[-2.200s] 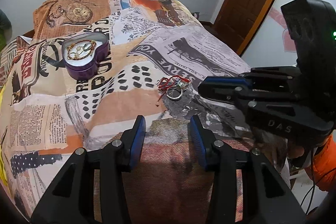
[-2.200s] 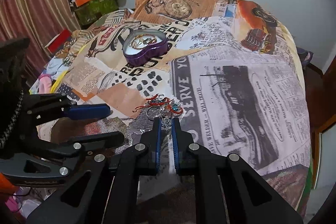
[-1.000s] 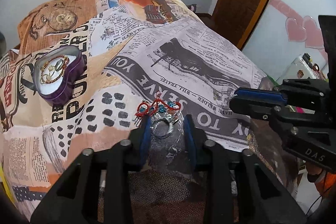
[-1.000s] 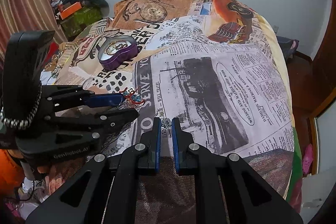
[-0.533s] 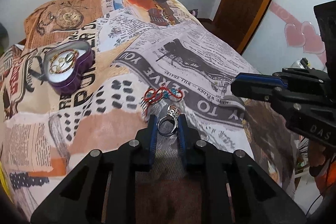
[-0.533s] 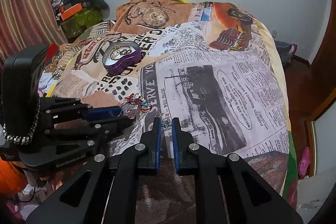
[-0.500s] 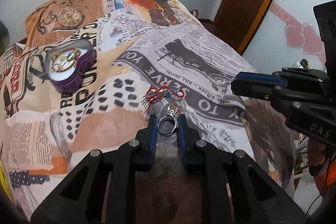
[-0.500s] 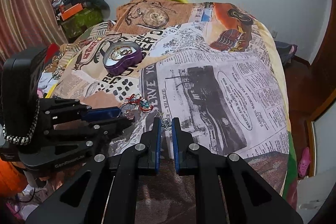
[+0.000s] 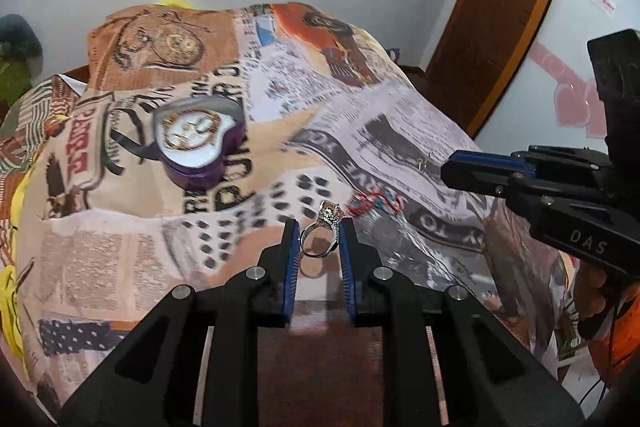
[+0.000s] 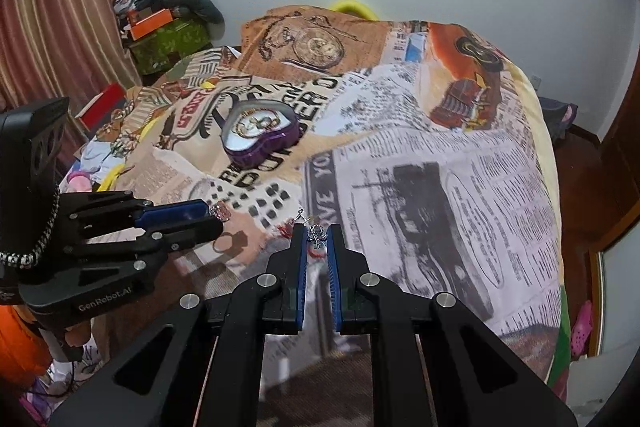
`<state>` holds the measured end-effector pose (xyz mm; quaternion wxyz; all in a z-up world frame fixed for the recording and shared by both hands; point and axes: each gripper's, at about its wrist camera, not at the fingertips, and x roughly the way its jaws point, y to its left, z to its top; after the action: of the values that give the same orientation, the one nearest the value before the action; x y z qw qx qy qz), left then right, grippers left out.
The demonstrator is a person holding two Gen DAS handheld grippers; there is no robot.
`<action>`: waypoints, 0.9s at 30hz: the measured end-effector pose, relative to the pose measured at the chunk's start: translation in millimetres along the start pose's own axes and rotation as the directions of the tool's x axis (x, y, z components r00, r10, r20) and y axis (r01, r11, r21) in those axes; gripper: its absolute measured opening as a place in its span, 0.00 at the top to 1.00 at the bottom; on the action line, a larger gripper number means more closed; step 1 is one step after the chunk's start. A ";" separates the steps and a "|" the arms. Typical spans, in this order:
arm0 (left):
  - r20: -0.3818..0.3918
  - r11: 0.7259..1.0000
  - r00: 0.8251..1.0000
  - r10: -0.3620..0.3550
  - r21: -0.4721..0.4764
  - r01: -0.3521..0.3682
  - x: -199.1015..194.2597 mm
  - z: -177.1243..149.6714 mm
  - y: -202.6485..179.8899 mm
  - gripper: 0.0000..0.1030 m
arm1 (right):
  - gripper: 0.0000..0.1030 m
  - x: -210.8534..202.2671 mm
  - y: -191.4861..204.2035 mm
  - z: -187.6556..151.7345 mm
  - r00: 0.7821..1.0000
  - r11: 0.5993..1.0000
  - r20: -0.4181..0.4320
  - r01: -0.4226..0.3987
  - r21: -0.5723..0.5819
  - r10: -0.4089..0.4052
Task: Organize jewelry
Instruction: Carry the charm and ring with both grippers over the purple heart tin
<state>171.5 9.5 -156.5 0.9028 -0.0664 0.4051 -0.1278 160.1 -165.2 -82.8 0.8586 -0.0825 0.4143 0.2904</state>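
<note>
My left gripper (image 9: 319, 234) is shut on a silver ring (image 9: 322, 235) with a large stone and holds it above the bed. My right gripper (image 10: 317, 231) is shut on a small silver earring (image 10: 316, 234), also above the bed. A purple heart-shaped jewelry box (image 9: 197, 145) lies open on the bedspread, far left of the left gripper, with gold pieces on its white lining; it also shows in the right wrist view (image 10: 259, 134). A red and blue bracelet (image 9: 372, 203) lies on the bedspread just beyond the ring. The left gripper also shows in the right wrist view (image 10: 212, 217).
The bed has a newspaper-print bedspread (image 9: 400, 131). A brown door (image 9: 504, 7) stands at the right. Clutter and an orange box (image 10: 150, 23) sit by the striped curtain (image 10: 52, 7) at the left. The right gripper shows at the right of the left wrist view (image 9: 452, 173).
My left gripper closed on the ring and lifted it off the bedspread, leaving the bracelet behind. My right gripper has kept the earring and risen a little.
</note>
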 end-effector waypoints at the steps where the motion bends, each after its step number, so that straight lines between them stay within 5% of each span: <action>1: 0.008 1.000 1.000 0.006 -0.005 -0.006 -2.6 1.8 4.0 0.82 | 0.91 1.1 1.8 2.5 1.000 1.000 0.003 -0.002 -0.003 0.002; 16: 0.088 0.997 0.994 0.069 -0.046 -0.065 -18.8 28.2 49.9 0.82 | 0.91 24.2 27.3 44.8 0.999 0.997 0.033 -0.040 -0.068 0.043; 27: 0.083 0.994 0.992 0.098 -0.054 -0.094 3.6 47.0 79.1 0.82 | 0.91 54.2 34.6 74.0 0.997 0.993 0.030 -0.074 -0.096 0.077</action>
<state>223.0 85.1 -145.6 0.9226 -0.0747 0.3718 -0.0712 216.1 -85.2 -73.0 0.8490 -0.1025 0.3885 0.3431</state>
